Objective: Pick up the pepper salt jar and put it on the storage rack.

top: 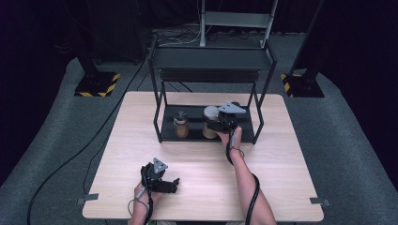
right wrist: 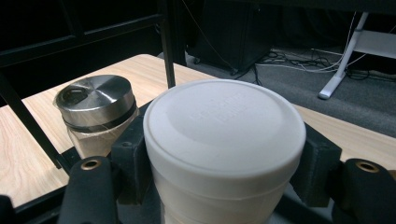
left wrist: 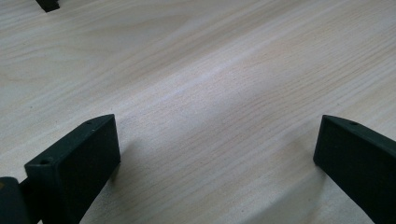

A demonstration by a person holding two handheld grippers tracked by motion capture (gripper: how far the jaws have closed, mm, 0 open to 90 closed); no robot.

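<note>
A jar with a white lid (top: 210,114) (right wrist: 224,126) stands on the lower shelf (top: 195,136) of a black rack at the back of the wooden table (top: 206,164). My right gripper (top: 217,123) (right wrist: 224,163) is shut on this jar, one black pad (right wrist: 133,161) pressed against each side just under the lid. To its left on the same shelf stands a jar with a metal lid (top: 181,123) (right wrist: 95,100), apart from the first. Near the table's front edge my left gripper (top: 174,183) (left wrist: 217,149) lies low over the bare wood, open, with nothing between its jaws.
The rack's upper shelf (top: 211,58) overhangs both jars, and its thin black uprights (top: 157,117) (right wrist: 168,42) stand close beside them. Behind the table are a white stand (top: 234,18), floor cables and two posts with yellow-striped bases (top: 96,84).
</note>
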